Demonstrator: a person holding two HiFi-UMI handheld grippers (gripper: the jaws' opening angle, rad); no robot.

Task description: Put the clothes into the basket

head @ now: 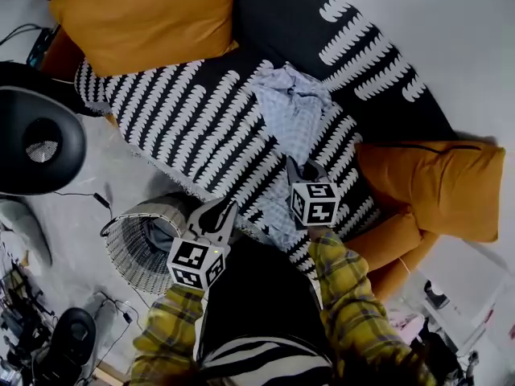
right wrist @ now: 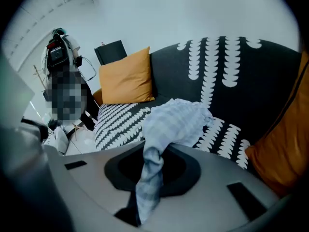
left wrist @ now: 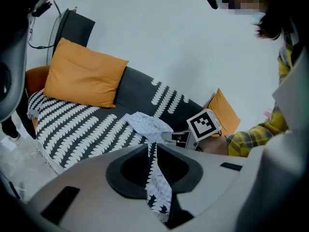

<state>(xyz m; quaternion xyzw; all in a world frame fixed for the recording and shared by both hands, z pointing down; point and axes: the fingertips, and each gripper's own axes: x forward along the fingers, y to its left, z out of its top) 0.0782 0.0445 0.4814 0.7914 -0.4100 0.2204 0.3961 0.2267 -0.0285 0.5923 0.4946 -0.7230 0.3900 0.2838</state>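
A pale blue checked garment [head: 294, 115] lies crumpled on the black-and-white patterned sofa [head: 193, 127]. My right gripper [head: 299, 171] is shut on a bunched fold of it, and the cloth [right wrist: 176, 122] hangs down through the jaws [right wrist: 149, 153]. My left gripper [head: 225, 213] sits at the sofa's front edge, shut on a thin strip of pale patterned cloth [left wrist: 154, 178] that runs up to the garment [left wrist: 147, 124]. The round wicker basket [head: 121, 244] stands on the floor just left of the left gripper, with something grey inside. The right gripper's marker cube [left wrist: 206, 123] shows in the left gripper view.
Orange cushions lie at the sofa's far end [head: 145, 18] and near end [head: 434, 187]. A black round seat [head: 40, 139] and cables [head: 88, 199] occupy the floor at left. A person [right wrist: 67, 98] stands beyond the sofa in the right gripper view.
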